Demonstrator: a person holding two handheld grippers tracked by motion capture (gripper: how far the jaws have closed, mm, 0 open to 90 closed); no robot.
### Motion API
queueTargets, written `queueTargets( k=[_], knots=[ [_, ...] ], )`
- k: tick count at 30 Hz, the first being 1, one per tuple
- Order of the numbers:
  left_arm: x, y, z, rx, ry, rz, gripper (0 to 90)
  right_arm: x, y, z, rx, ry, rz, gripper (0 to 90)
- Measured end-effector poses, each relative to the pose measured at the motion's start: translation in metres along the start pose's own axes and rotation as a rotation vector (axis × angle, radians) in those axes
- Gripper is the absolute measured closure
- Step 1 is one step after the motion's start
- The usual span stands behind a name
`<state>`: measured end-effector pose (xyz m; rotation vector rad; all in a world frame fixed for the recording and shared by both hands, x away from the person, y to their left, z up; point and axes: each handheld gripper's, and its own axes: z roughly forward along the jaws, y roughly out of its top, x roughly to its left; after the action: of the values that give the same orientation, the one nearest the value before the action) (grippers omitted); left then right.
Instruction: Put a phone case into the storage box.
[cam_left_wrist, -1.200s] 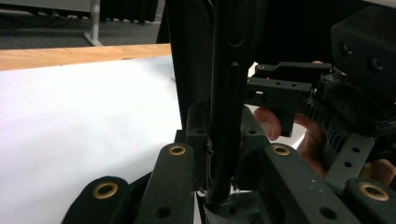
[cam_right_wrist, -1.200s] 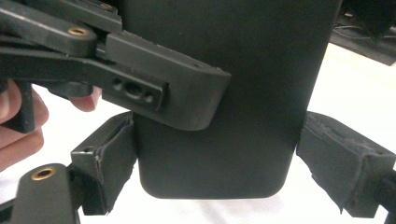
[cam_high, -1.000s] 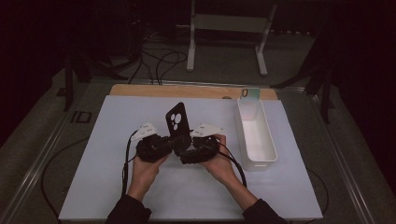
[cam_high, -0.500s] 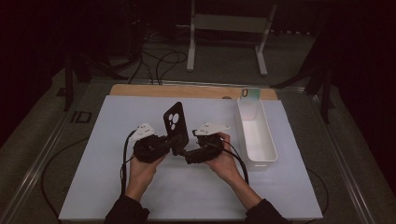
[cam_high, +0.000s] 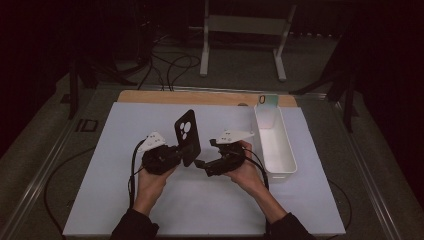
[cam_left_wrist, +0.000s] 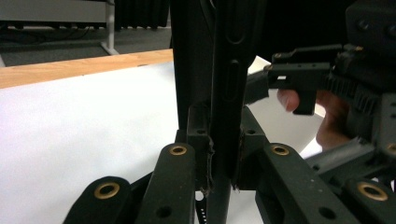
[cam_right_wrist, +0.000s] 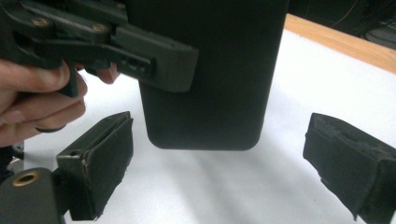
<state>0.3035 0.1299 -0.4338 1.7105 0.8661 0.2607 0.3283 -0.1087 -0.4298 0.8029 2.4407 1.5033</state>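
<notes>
1. High view: my left tongs (cam_high: 186, 154) are clamped on the lower edge of a black phone case (cam_high: 187, 136), holding it upright above the middle of the white tabletop (cam_high: 120, 195). Its camera cutouts face the camera. My right tongs (cam_high: 200, 163) sit just beside the case's lower right corner, jaws apart. A white bin (cam_high: 275, 145) stands to the right near the tabletop's right edge, close behind my right hand (cam_high: 245, 170). Bare white surface lies to the left of my left hand (cam_high: 150, 180), ahead of the case up to the wooden strip (cam_high: 150, 97), and in front of both forearms.

2. Left gripper view: my left tongs (cam_left_wrist: 223, 156) pinch the case (cam_left_wrist: 229, 70) edge-on, pads pressed on both faces. The case rises straight up between them. The right tongs (cam_left_wrist: 299, 88) come in from the right, close to the case's side. Open white tabletop (cam_left_wrist: 84, 126) spreads to the left as far as the wooden strip (cam_left_wrist: 70, 70).

3. Right gripper view: my right tongs (cam_right_wrist: 224, 172) stand wide apart, pads touching nothing. The case (cam_right_wrist: 210, 70) hangs ahead of the gap with its rounded bottom edge clear of the tabletop (cam_right_wrist: 243, 186). The left tongs (cam_right_wrist: 154, 60) grip it at upper left.
</notes>
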Motion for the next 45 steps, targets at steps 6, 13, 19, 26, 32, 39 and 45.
queueTargets(
  k=[6,13,19,26,32,39,45],
  knots=[
    [0.000,-0.002,0.000,0.002,-0.004,0.001,80.7,-0.004,0.002,-0.003,-0.020,0.001,0.017,8.3],
    [-0.001,-0.003,0.000,0.004,-0.005,0.011,80.7,-0.005,0.005,-0.007,-0.045,-0.004,0.005,8.3],
    [-0.002,-0.004,0.000,0.007,-0.004,0.014,80.7,-0.007,0.010,-0.012,-0.069,-0.009,0.013,8.3],
    [-0.005,-0.005,0.001,0.009,-0.005,0.025,80.7,-0.008,0.016,-0.014,-0.063,-0.030,0.014,8.4],
    [-0.007,-0.006,0.003,0.017,-0.004,0.034,80.7,-0.005,0.023,-0.016,-0.070,-0.019,0.010,8.4],
    [-0.008,-0.007,0.004,0.019,-0.001,0.038,80.7,-0.002,0.032,-0.017,-0.083,0.000,0.005,8.3],
    [-0.010,-0.009,0.006,0.025,-0.001,0.043,80.6,0.001,0.037,-0.018,-0.105,0.012,-0.004,8.3]
  ],
)
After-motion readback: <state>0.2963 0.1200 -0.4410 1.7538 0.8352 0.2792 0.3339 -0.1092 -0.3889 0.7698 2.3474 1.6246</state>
